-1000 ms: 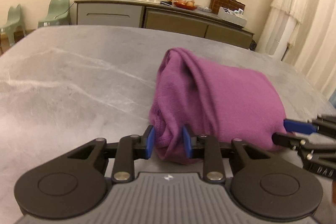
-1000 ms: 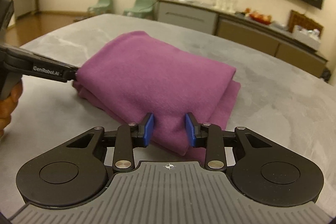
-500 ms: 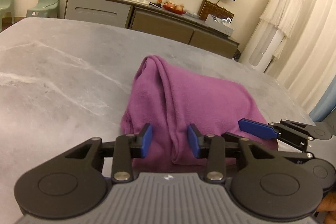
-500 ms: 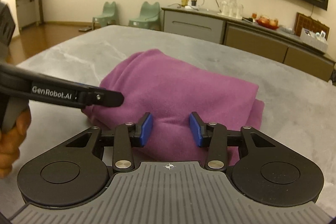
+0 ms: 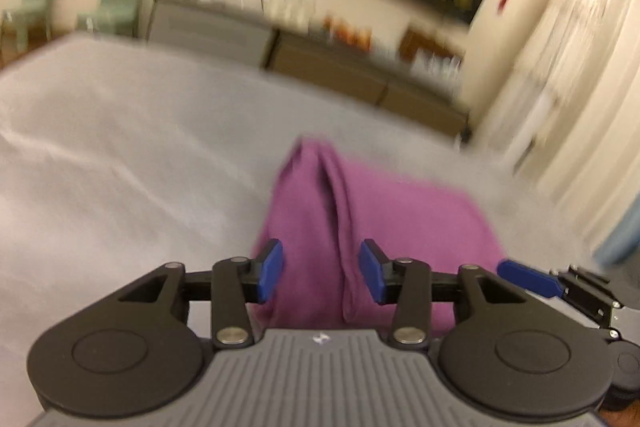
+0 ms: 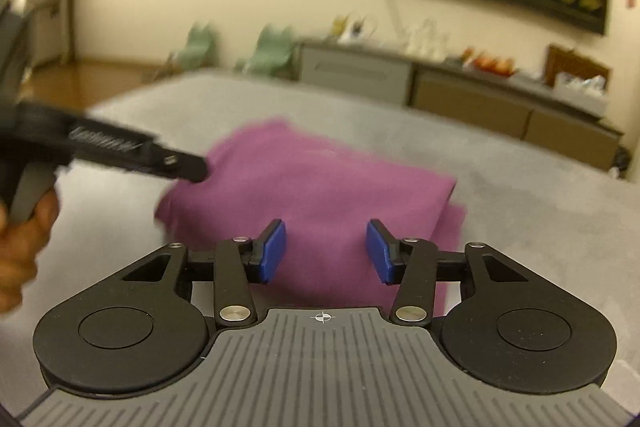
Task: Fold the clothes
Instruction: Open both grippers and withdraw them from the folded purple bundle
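Grey marble-look table fills both views, with a long sideboard and two small green chairs blurred against the far wall. Both cameras smear now, so I judge I am pulling both tools back. A second ago each claw was closed on a near edge of the purple garment; now my left gripper has its blue pads spread, and my right gripper likewise stands apart, neither touching cloth. The garment lies folded into a compact stack mid-table, just beyond both tools, with a raised ridge along its left side. I read that as the fold released and holding; only that ridge may want flattening.
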